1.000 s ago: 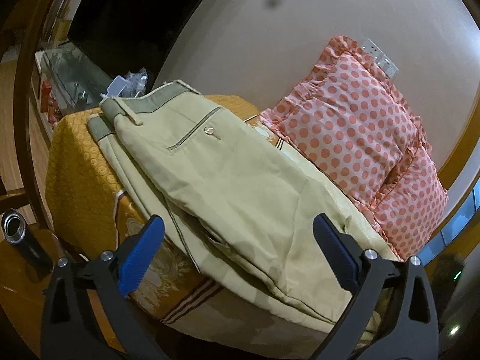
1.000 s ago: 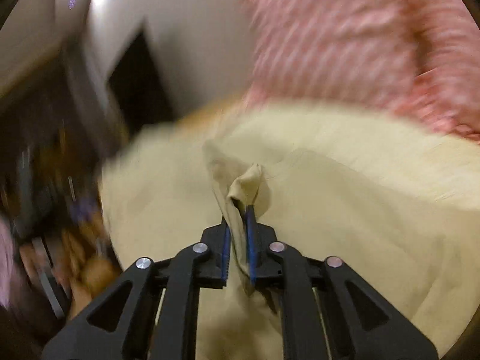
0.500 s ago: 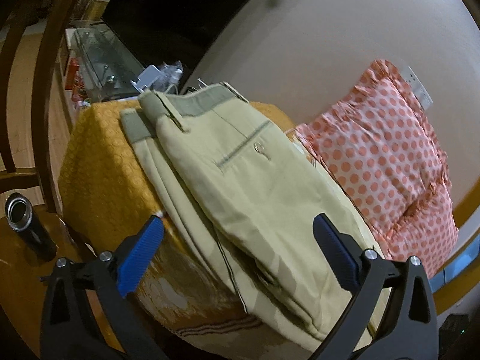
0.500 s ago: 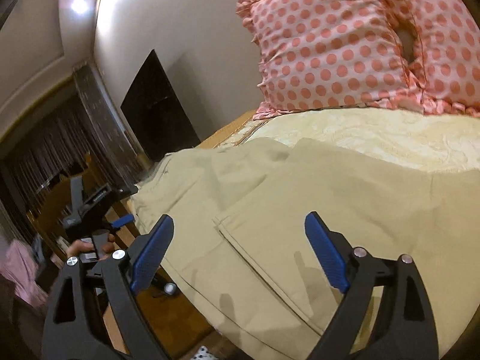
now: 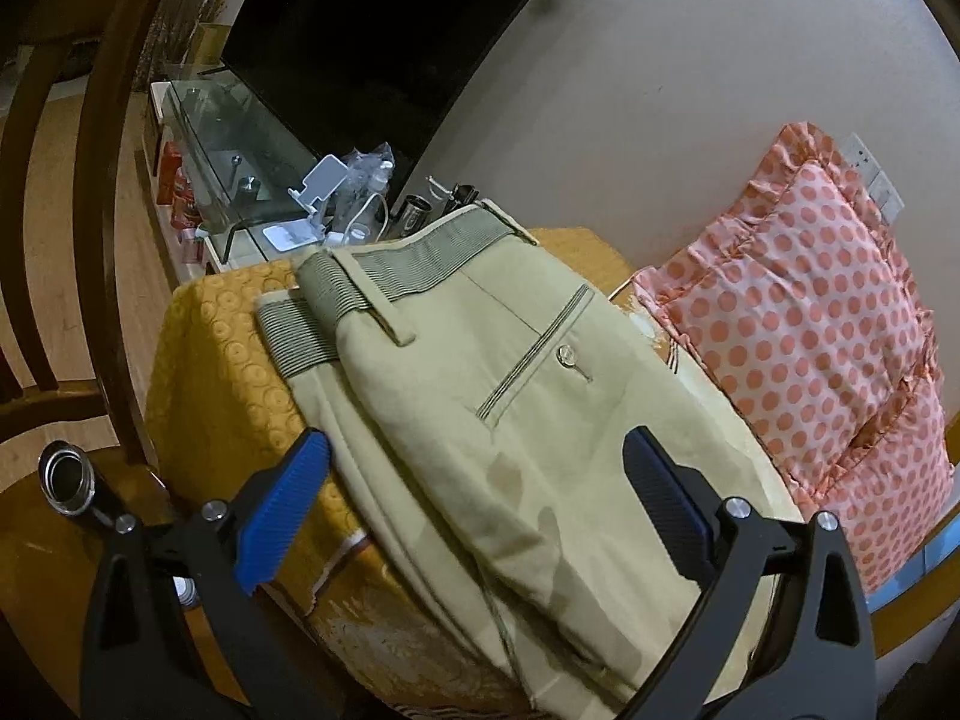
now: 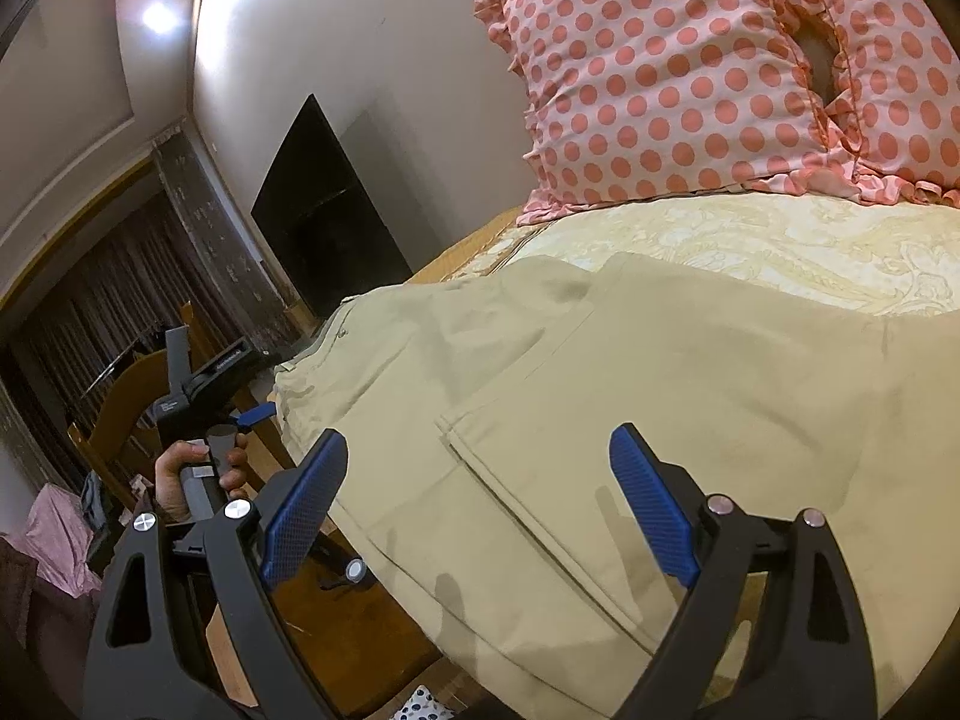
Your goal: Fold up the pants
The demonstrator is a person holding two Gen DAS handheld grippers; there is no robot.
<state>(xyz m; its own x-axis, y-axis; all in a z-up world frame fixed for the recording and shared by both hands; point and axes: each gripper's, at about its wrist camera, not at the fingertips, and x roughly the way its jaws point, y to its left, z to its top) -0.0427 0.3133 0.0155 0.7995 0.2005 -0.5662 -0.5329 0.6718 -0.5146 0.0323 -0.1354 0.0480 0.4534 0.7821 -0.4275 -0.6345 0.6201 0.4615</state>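
Note:
Khaki pants [image 5: 480,414] lie folded lengthwise on the bed, waistband [image 5: 414,264] at the far end, back pocket with a button facing up. In the right wrist view the pants [image 6: 600,396] spread flat across the bed with a folded edge near the middle. My left gripper [image 5: 474,504] is open and empty, hovering over the pants near the bed's edge. My right gripper [image 6: 480,498] is open and empty above the pants. The left gripper also shows in the right wrist view [image 6: 210,384], held by a hand.
Pink polka-dot pillows [image 5: 828,324] lean on the wall at the bed's head. The yellow bedspread [image 5: 222,360] hangs over the bed's corner. A glass stand [image 5: 240,138] with clutter and a dark TV [image 6: 324,222] stand beyond. A metal cup [image 5: 66,474] sits at left.
My right gripper has let go of the bunched pants cloth and opened, and it has drawn back. My left gripper has shifted toward the waistband end and stayed open.

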